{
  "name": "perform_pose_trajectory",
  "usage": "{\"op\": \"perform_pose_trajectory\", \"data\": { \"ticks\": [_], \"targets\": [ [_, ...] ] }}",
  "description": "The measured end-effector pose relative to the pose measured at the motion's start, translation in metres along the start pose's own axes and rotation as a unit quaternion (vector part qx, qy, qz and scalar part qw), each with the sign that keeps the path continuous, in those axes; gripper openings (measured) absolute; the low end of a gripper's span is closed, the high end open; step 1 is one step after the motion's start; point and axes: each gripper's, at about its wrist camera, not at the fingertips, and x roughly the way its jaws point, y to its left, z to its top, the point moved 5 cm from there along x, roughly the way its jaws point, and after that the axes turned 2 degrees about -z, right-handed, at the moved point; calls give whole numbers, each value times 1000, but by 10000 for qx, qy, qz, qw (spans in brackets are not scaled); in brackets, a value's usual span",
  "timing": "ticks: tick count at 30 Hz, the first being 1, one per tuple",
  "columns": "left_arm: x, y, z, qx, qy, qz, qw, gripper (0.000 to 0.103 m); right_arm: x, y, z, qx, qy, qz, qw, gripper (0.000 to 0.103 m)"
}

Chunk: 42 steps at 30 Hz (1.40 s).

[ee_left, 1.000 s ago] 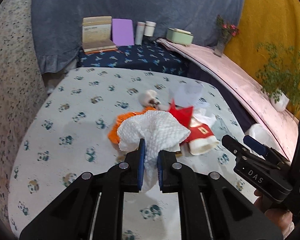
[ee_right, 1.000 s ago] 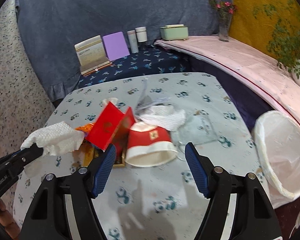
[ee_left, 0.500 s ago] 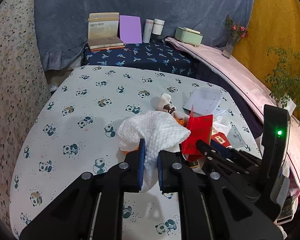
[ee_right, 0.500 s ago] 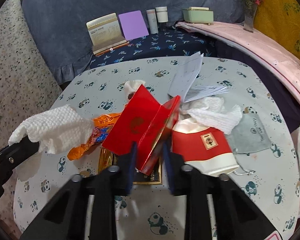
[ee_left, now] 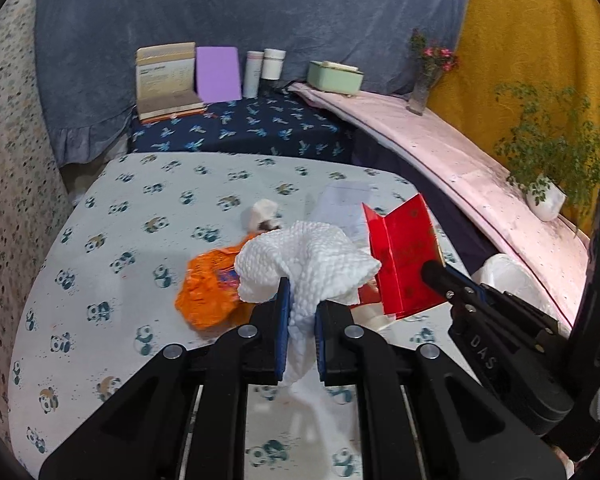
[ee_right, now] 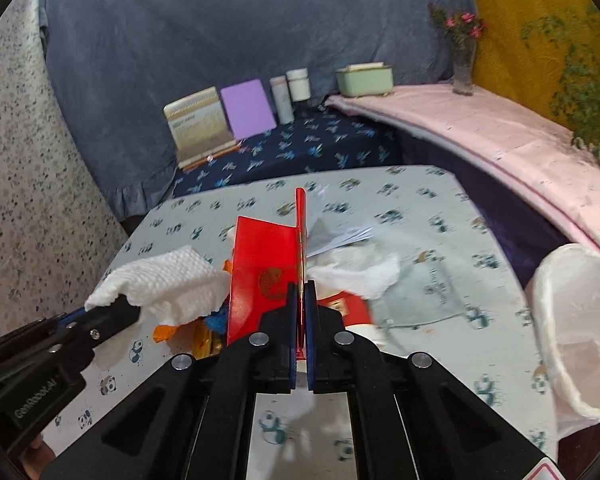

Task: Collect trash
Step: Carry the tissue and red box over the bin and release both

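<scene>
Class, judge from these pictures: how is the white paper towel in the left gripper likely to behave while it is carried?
The white paper towel probably stays floppy: it billows above the left gripper and droops below the fingers. It looks light for its bulk. Its quilted surface likely resists slipping.

You see a white dimpled paper towel (ee_left: 306, 256), a red folded card (ee_right: 262, 276), an orange wrapper (ee_left: 208, 292), and a panda-printed table (ee_left: 140, 216).
</scene>
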Motion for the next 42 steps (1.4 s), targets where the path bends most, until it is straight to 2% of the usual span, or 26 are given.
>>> {"op": "perform_pose_trajectory", "data": {
  "ticks": [11, 25, 35, 42],
  "targets": [
    [4, -110, -4, 682, 12, -553, 9961, 10, -61, -100, 4, 514, -442, -724, 9951, 3],
    [33, -236, -19, 1416, 220, -1150, 9830, 11, -99, -220, -24, 1203, -549, -1501, 9798, 3],
    [63, -298, -37, 1765, 442, -1549, 9710, 11, -101, -283, -43, 1543, -431, -1878, 9691, 3],
    [83, -322, -46, 1947, 569, -1695, 9644, 11, -95, -305, -52, 1693, -321, -1996, 9646, 3]
  ]
}}
